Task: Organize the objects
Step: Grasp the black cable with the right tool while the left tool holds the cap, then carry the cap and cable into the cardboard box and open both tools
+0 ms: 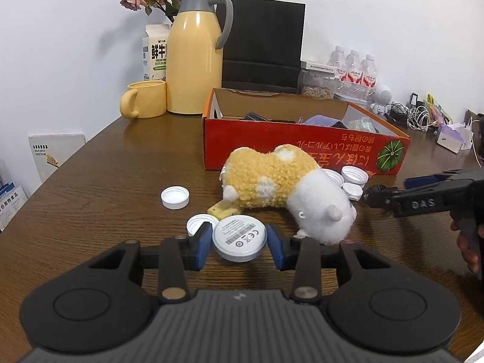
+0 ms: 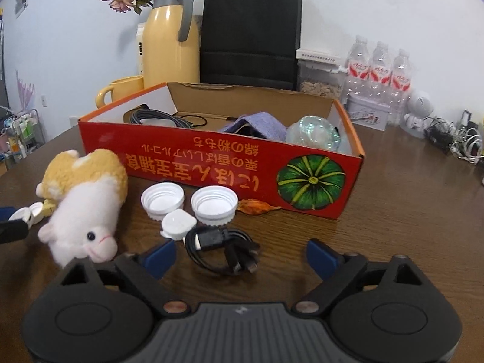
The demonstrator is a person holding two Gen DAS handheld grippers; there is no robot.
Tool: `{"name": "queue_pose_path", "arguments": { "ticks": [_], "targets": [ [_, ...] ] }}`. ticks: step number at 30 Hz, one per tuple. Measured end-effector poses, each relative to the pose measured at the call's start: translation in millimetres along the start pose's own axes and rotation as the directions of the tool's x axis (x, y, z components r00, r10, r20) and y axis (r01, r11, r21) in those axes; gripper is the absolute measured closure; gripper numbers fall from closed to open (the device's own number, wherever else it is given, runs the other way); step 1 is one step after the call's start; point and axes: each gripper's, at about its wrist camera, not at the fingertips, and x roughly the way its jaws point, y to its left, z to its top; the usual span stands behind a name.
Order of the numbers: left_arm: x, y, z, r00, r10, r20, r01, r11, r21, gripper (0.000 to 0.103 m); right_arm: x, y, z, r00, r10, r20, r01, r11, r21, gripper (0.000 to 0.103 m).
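Note:
My left gripper [image 1: 240,242] is shut on a round white disc device [image 1: 239,236], label side up, just above the wooden table. A yellow and white plush toy [image 1: 272,187] [image 2: 87,199] lies on its side in front of the red cardboard box [image 1: 302,148] [image 2: 211,163]. My right gripper [image 2: 240,254] stands open low over the table, with a coiled black cable [image 2: 222,251] lying between its blue fingers, untouched. Two white bottle caps [image 2: 162,199] [image 2: 214,204] and a smaller white lid [image 2: 178,222] sit just beyond the cable. Another white cap [image 1: 174,197] lies left of the plush.
The box holds a dark cable, a purple cloth [image 2: 257,124] and a clear ball. Behind it stand a yellow thermos [image 1: 193,57], a yellow mug [image 1: 145,99], a black paper bag [image 1: 263,39] and water bottles [image 2: 378,72]. Tangled chargers [image 2: 453,139] lie far right.

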Motion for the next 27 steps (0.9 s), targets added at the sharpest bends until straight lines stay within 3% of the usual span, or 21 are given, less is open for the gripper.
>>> {"name": "queue_pose_path", "arguments": {
  "ticks": [2, 3, 7, 18, 27],
  "targets": [
    [-0.4, 0.1, -0.5, 1.0, -0.004, -0.001, 0.004, 1.0, -0.001, 0.063, 5.0, 0.4, 1.2, 0.999, 0.032, -0.01, -0.032, 0.999, -0.001, 0.032],
    [-0.7, 0.3, -0.7, 1.0, -0.005, -0.001, 0.005, 1.0, -0.003, 0.063, 7.2, 0.7, 0.8, 0.998, 0.055, -0.018, -0.055, 0.998, -0.001, 0.045],
    [-2.2, 0.1, -0.2, 1.0, -0.006, -0.002, 0.006, 1.0, -0.008, 0.063, 4.8, 5.2, -2.4, 0.997, 0.073, 0.01, -0.072, 0.997, -0.024, 0.053],
    [-23.5, 3.8, 6.4, 1.0, 0.007, 0.03, -0.007, 1.0, -0.004, 0.063, -10.3, 8.8, -6.1, 0.996, 0.022, 0.082, -0.019, 0.999, -0.033, 0.057],
    [-32.6, 0.5, 12.1, 0.998, -0.011, 0.059, 0.011, 1.0, 0.001, 0.063, -49.7, 8.9, -12.4, 0.984, 0.023, 0.177, -0.023, 1.0, 0.0, 0.058]
  ]
}}
